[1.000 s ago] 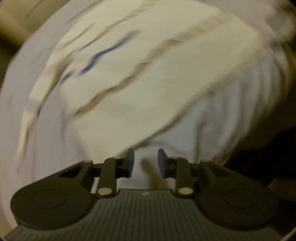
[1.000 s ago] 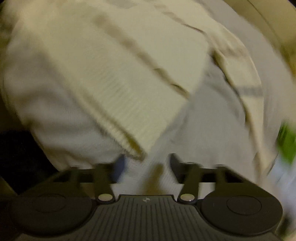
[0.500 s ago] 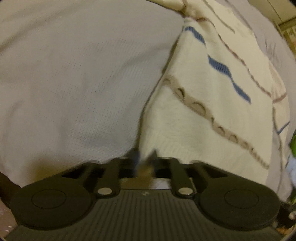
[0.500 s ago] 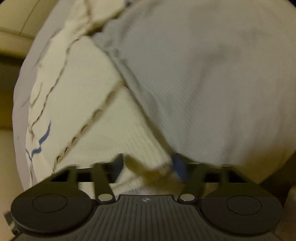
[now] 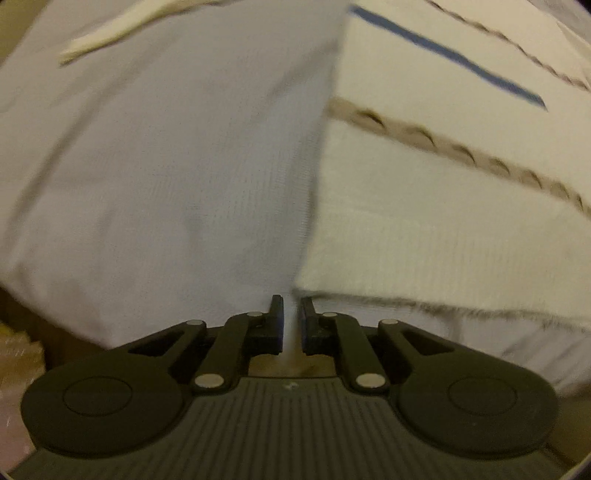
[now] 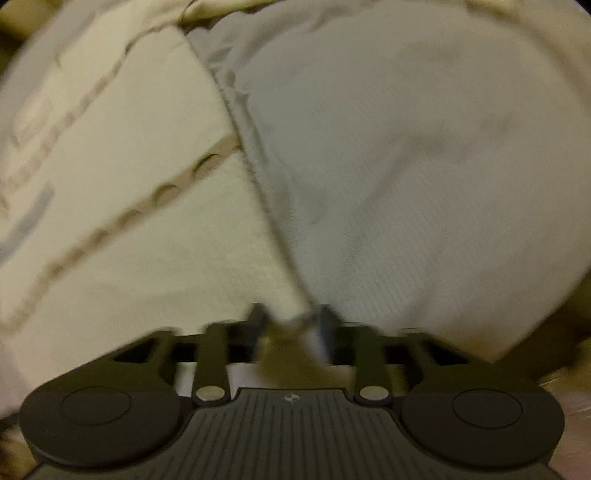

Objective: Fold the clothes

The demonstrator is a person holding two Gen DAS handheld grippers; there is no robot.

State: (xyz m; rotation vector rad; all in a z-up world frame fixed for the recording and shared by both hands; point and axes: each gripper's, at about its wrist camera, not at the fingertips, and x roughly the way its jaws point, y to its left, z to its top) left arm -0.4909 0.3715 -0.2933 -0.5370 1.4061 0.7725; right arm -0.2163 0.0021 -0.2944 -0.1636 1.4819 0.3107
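Observation:
A cream knit sweater point(image 5: 424, 221) with a blue stripe and brown patterned bands lies flat on a pale grey bed sheet point(image 5: 166, 166). My left gripper point(image 5: 291, 306) sits at the sweater's near left corner, its fingers almost together with a strip of pale fabric pinched between them. In the right wrist view the sweater point(image 6: 110, 184) fills the left half and the sheet point(image 6: 424, 147) the right. My right gripper point(image 6: 291, 321), blurred, is at the sweater's near edge with bunched fabric caught between its fingers.
A cream sleeve or fold point(image 5: 122, 33) lies across the sheet at the far left. The bed's edge drops into dark shadow point(image 6: 554, 332) below the right gripper. Something pale and crumpled point(image 5: 18, 354) sits low at the left.
Both grippers swung from above the sweater down to its near edge. The left one closed on the corner; the right one's fingers have narrowed around the hem.

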